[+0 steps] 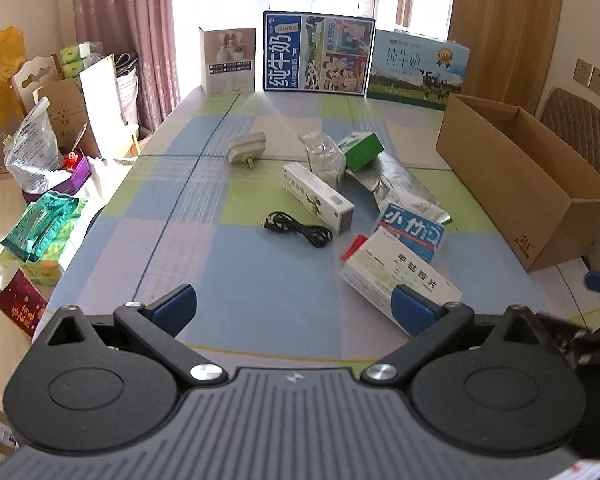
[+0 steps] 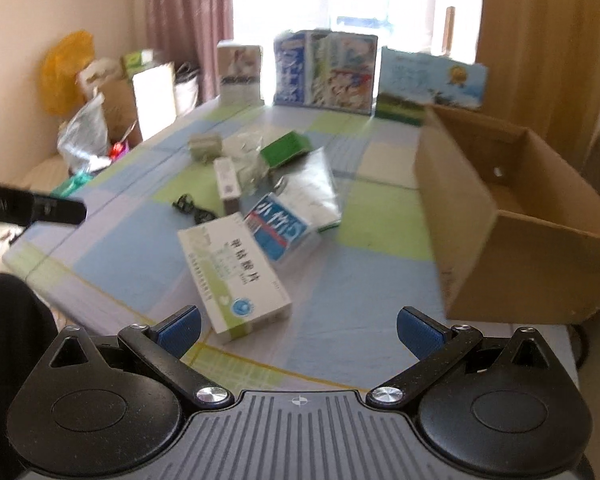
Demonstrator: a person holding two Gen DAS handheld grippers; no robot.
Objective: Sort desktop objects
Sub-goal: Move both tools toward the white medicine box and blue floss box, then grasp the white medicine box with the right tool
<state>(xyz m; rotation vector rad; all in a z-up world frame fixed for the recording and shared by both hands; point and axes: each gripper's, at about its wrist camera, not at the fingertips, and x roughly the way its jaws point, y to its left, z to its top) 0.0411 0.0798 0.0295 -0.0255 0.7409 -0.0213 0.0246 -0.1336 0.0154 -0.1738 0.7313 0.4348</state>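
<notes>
Milk cartons reading 纯牛奶 (image 1: 318, 54) line the far edge of my worktop (image 1: 228, 248); a blue pack marked 小竹 (image 1: 414, 234) leans beside the near white medicine box (image 2: 234, 270). My left hand-held gripper (image 1: 296, 310) and right hand-held gripper (image 2: 298, 330) hover wide apart, empty, the cardboard box (image 2: 512, 216) at right.

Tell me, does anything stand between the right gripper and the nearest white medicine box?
Nothing visible does. The right gripper is open, and the white medicine box lies just ahead on the bare tablecloth.
</notes>
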